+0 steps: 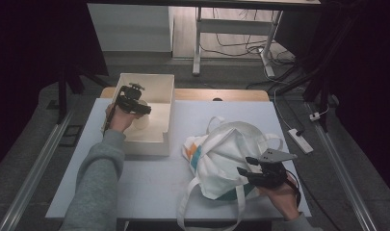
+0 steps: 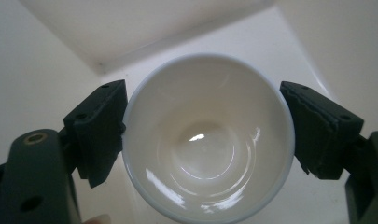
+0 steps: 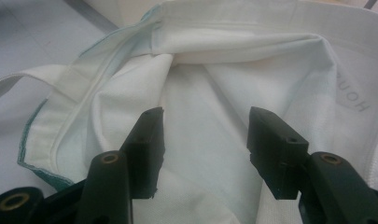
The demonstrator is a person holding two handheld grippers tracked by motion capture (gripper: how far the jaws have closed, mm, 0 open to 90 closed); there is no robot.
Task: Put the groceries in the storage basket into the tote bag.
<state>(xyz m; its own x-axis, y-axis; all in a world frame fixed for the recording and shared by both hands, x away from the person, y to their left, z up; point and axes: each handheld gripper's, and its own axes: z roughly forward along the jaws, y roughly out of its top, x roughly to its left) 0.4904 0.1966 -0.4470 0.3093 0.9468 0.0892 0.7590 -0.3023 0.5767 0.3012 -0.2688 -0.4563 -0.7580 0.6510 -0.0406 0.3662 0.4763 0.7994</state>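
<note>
A white cup [image 2: 205, 144] sits mouth-up between my left gripper's [image 2: 204, 91] jaws, both jaws pressed against its rim. This happens inside a white open box [image 1: 171, 113] at the table's back left, where the left gripper [image 1: 144, 109] reaches over the pale cup [image 1: 142, 122]. A white tote bag [image 1: 221, 147] with teal and orange print lies crumpled at the front right. My right gripper [image 1: 244, 166] hovers at its near right edge. The right gripper [image 3: 206, 114] stands open just above the bag's folded cloth [image 3: 214, 60], with nothing pinched.
The white tabletop [image 1: 149, 178] is bare between box and bag. The bag's handles [image 1: 183, 211] trail toward the front edge. Beyond the table stand desk legs [image 1: 197, 43]. A power strip [image 1: 300, 139] lies on the floor at right.
</note>
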